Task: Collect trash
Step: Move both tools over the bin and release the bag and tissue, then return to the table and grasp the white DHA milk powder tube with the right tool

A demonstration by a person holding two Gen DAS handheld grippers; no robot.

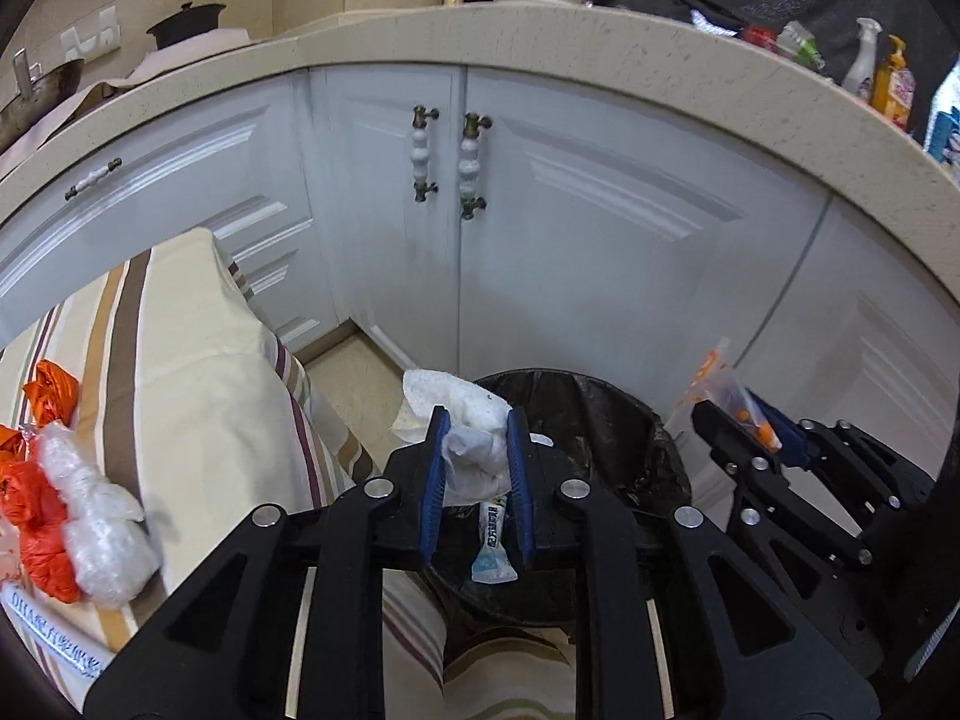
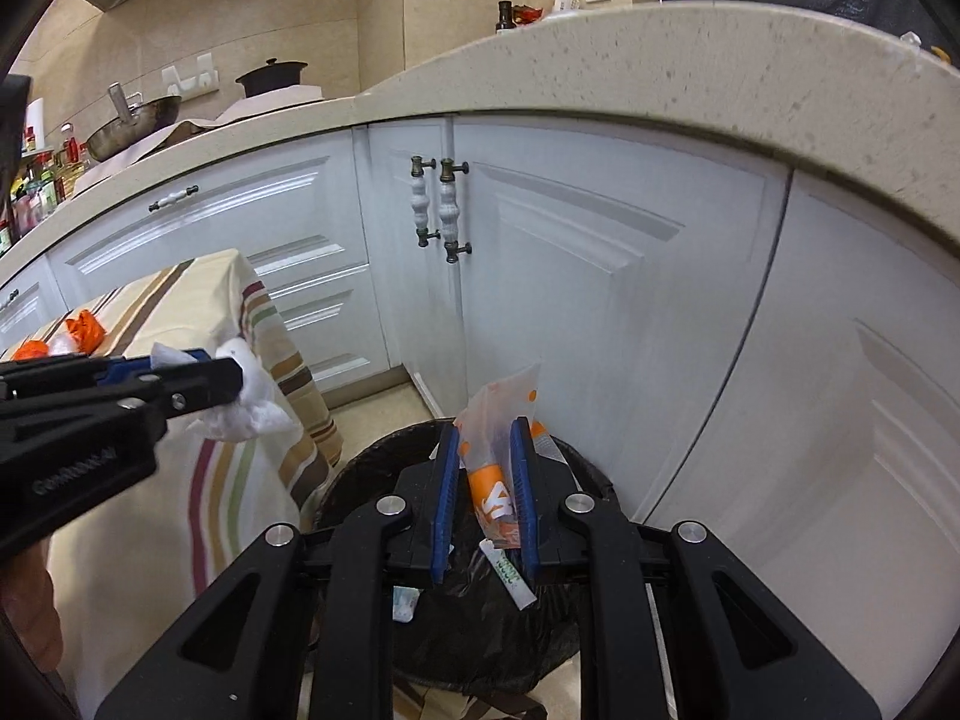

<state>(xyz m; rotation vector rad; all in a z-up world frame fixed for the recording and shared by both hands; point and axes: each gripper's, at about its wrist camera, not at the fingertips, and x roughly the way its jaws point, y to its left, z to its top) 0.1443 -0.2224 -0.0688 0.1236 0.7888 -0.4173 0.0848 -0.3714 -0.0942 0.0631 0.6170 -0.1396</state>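
Observation:
My left gripper [image 1: 477, 420] is shut on a crumpled white tissue [image 1: 465, 420] and holds it over the near rim of the bin with a black liner [image 1: 618, 420]. My right gripper [image 2: 486, 432] is shut on an orange and clear plastic wrapper [image 2: 495, 414], above the same bin [image 2: 372, 480]. The right gripper also shows in the left wrist view [image 1: 744, 414], to the right of the bin. The left gripper with the tissue [image 2: 252, 402] shows at the left of the right wrist view. Small wrappers [image 1: 492, 546] lie inside the bin.
A table with a striped cloth [image 1: 198, 360] stands left of the bin, with orange bags [image 1: 36, 498] and a clear plastic wad [image 1: 96, 516] on it. White cabinet doors [image 1: 600, 228] and a stone counter [image 1: 540, 30] rise right behind the bin.

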